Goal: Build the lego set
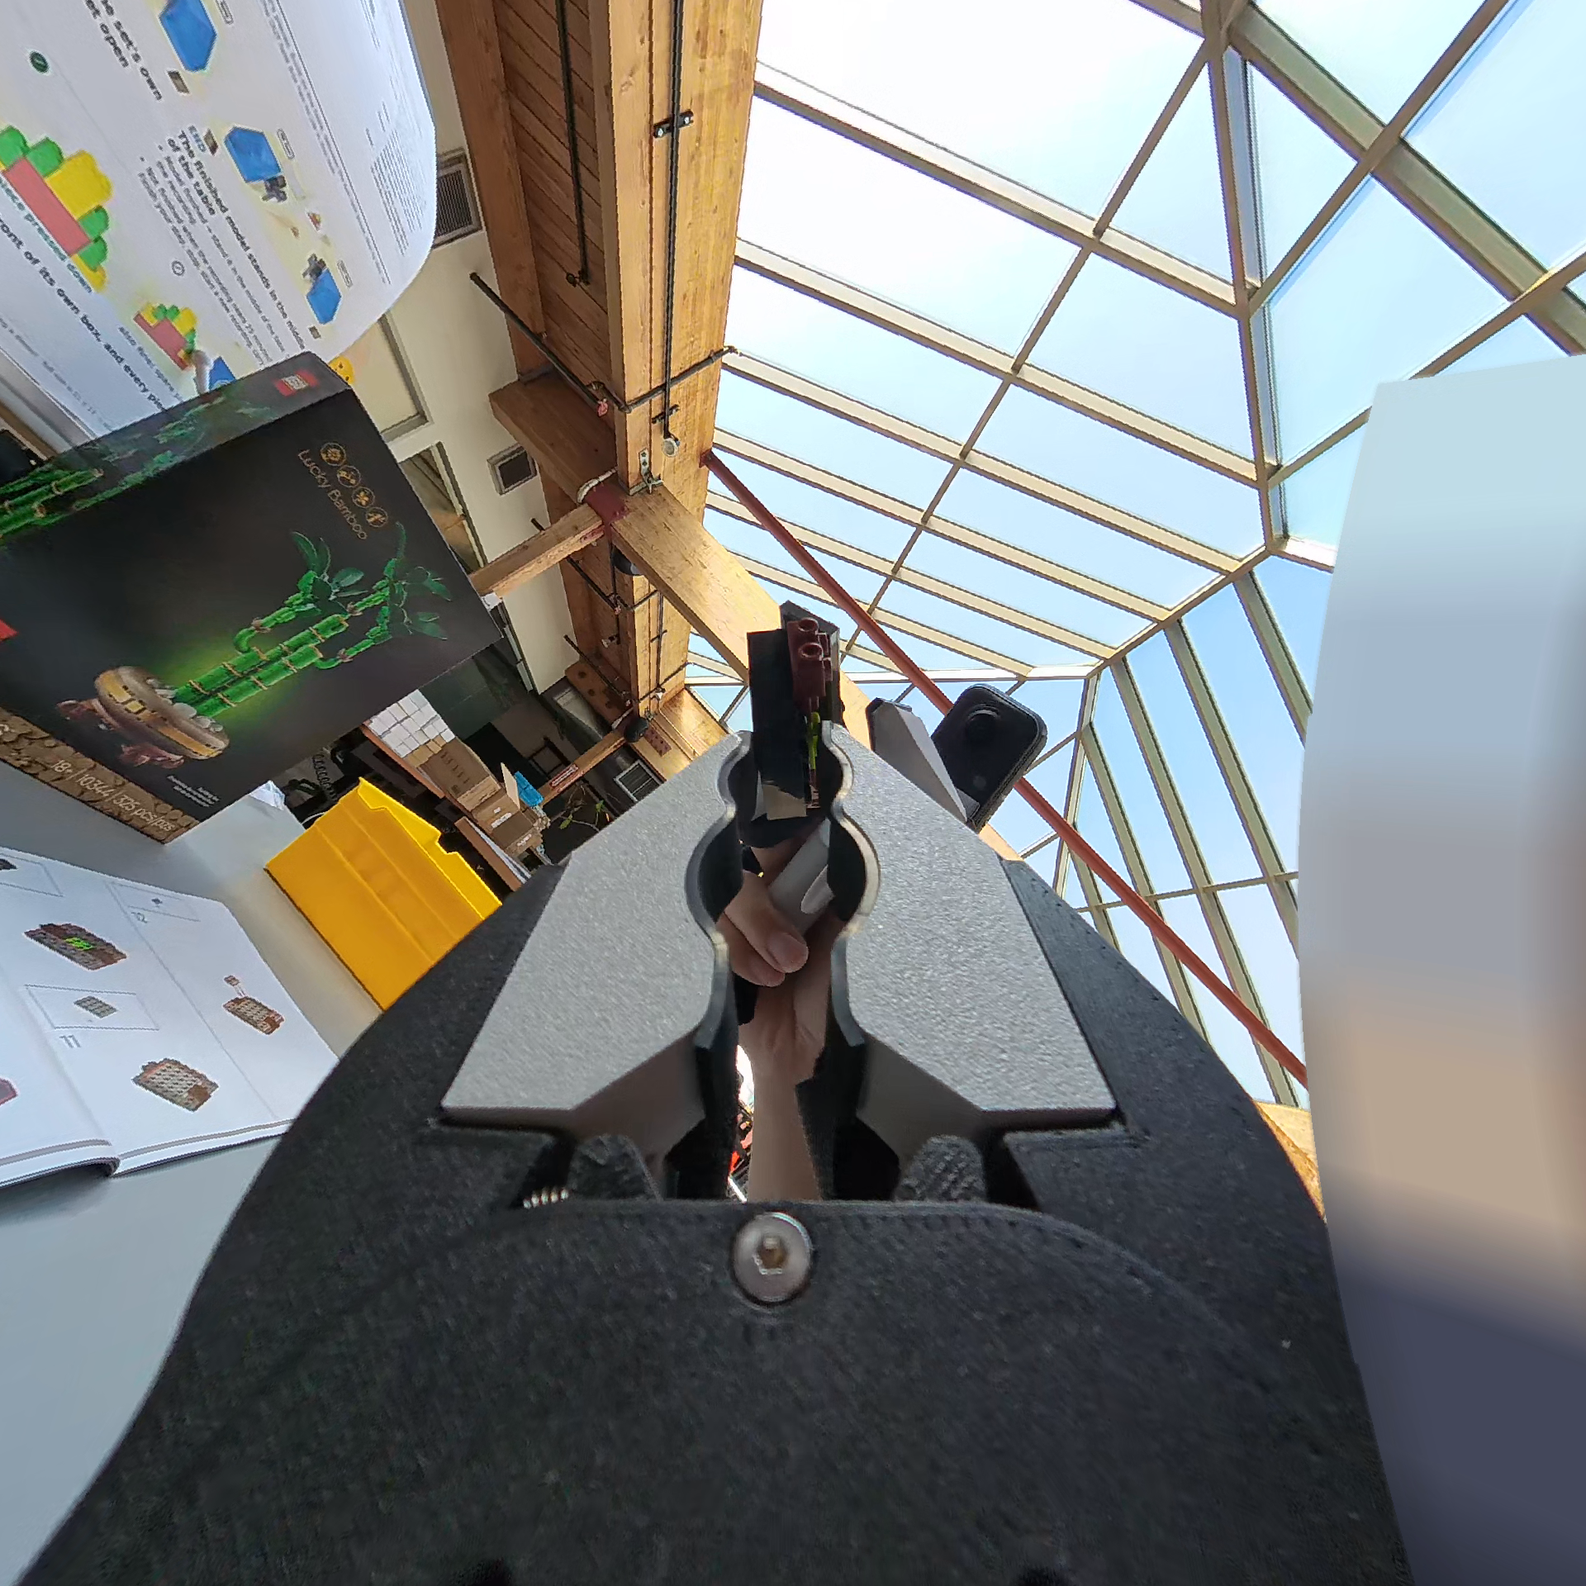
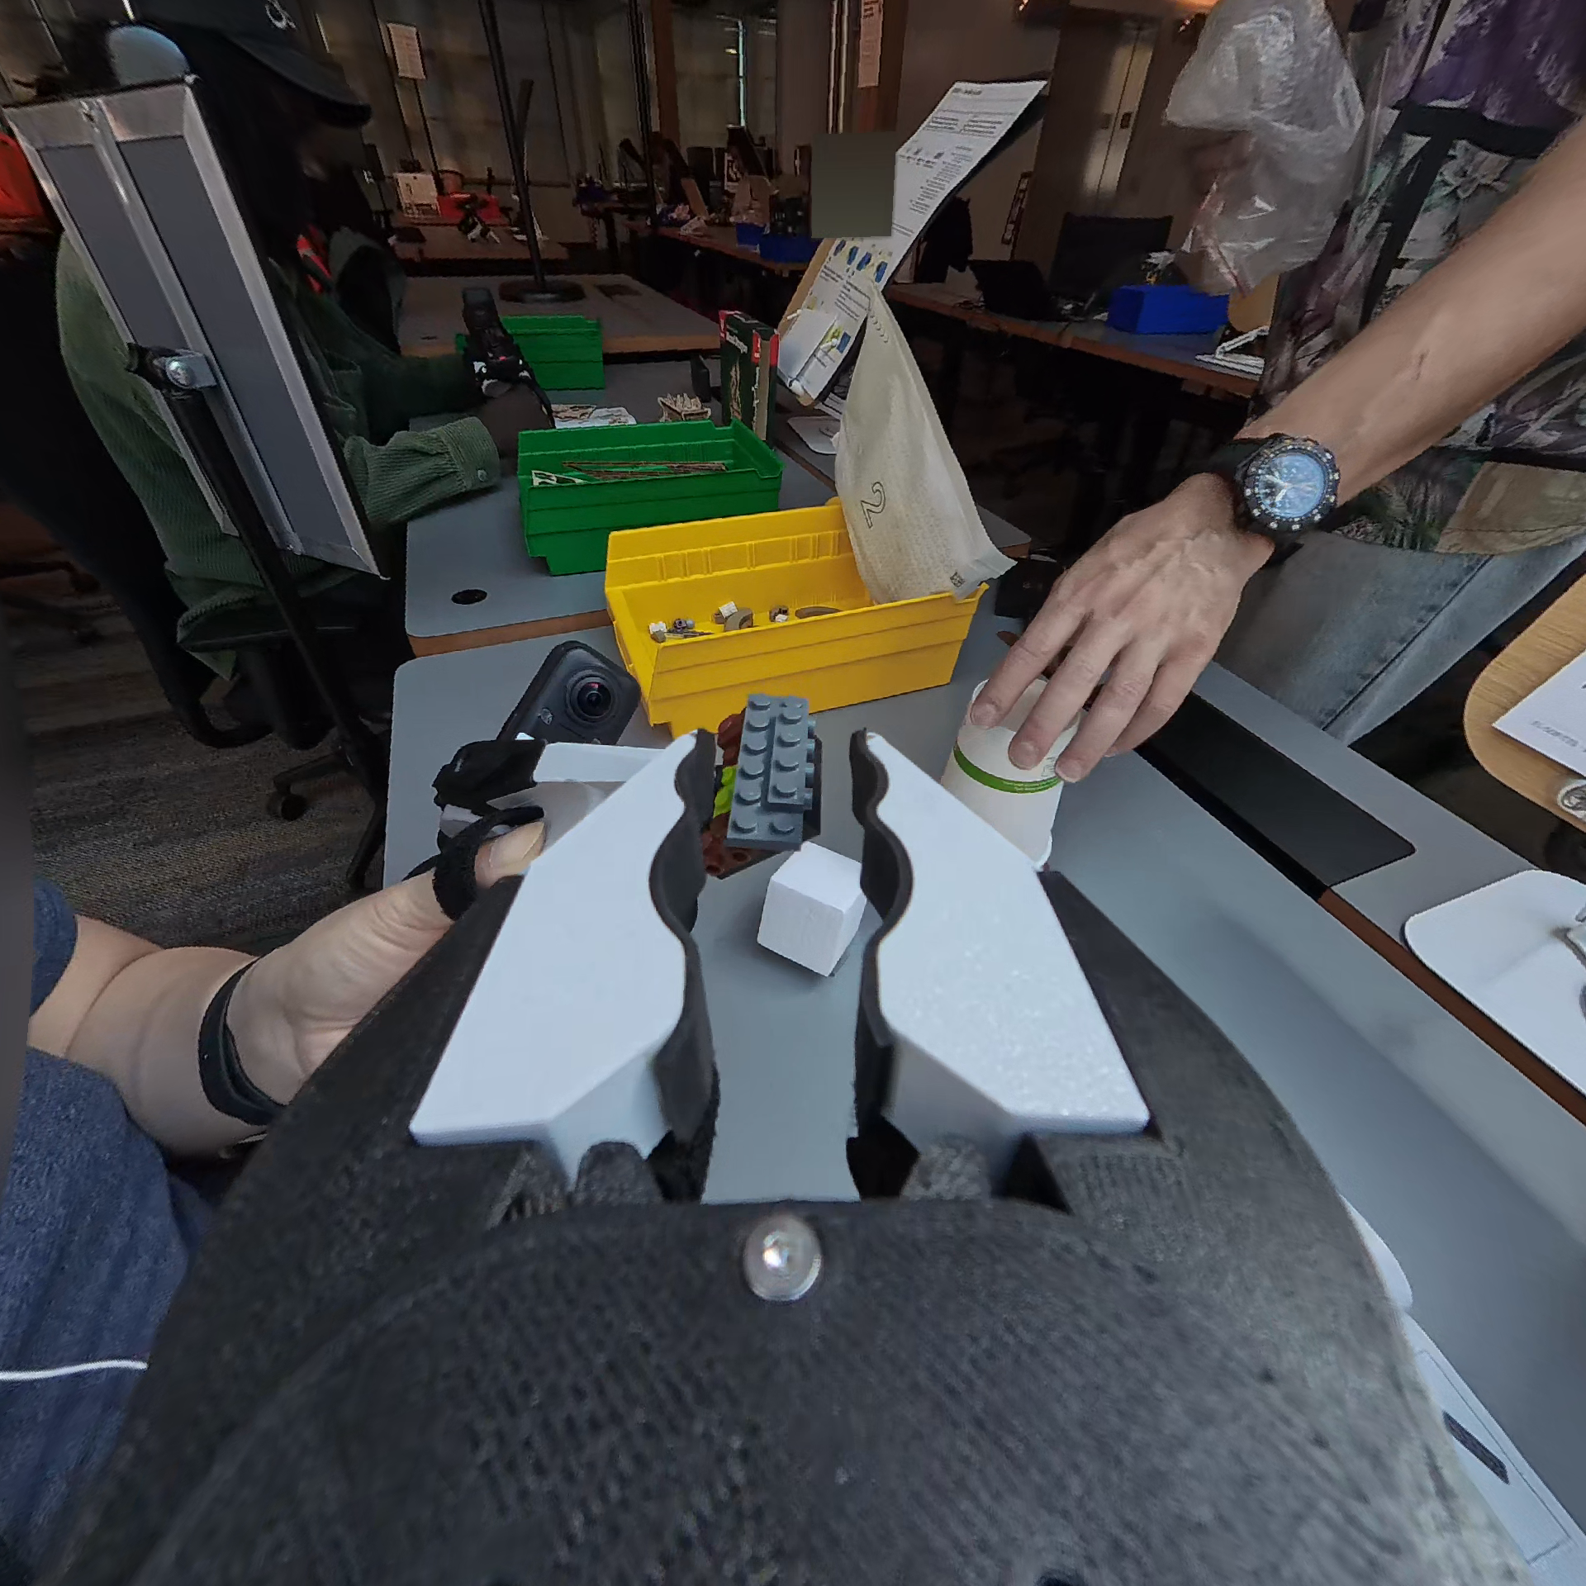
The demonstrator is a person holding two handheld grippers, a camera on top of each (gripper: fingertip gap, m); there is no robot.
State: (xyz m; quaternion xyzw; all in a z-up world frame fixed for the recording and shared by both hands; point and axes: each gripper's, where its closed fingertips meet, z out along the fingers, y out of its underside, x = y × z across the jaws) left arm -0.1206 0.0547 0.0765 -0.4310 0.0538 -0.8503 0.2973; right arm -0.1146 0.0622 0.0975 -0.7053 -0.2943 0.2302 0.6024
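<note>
My left gripper (image 1: 789, 747) points up at a glass roof and is shut on a small lego assembly (image 1: 791, 678) of dark brown, black and lime-green pieces. In the right wrist view the same assembly (image 2: 768, 777) shows a grey studded plate on its face and is held above the grey table (image 2: 1159, 901). My right gripper (image 2: 781, 755) is open, its jaws on either side of the assembly and apart from it. The left gripper's white finger (image 2: 592, 764) comes in from the left. The right gripper's camera (image 1: 987, 747) shows beyond the assembly.
A yellow bin (image 2: 772, 661) with several loose pieces stands behind the assembly, with a paper bag (image 2: 901, 481) in it. A white cube (image 2: 811, 905) lies on the table. Another person's hand (image 2: 1116, 635) rests on a paper cup (image 2: 1000, 781). The set's box (image 1: 214, 584) and an open booklet (image 1: 129, 987) are at the left. About 20 cm separates my left fingertips from the white cube (image 2: 811, 905).
</note>
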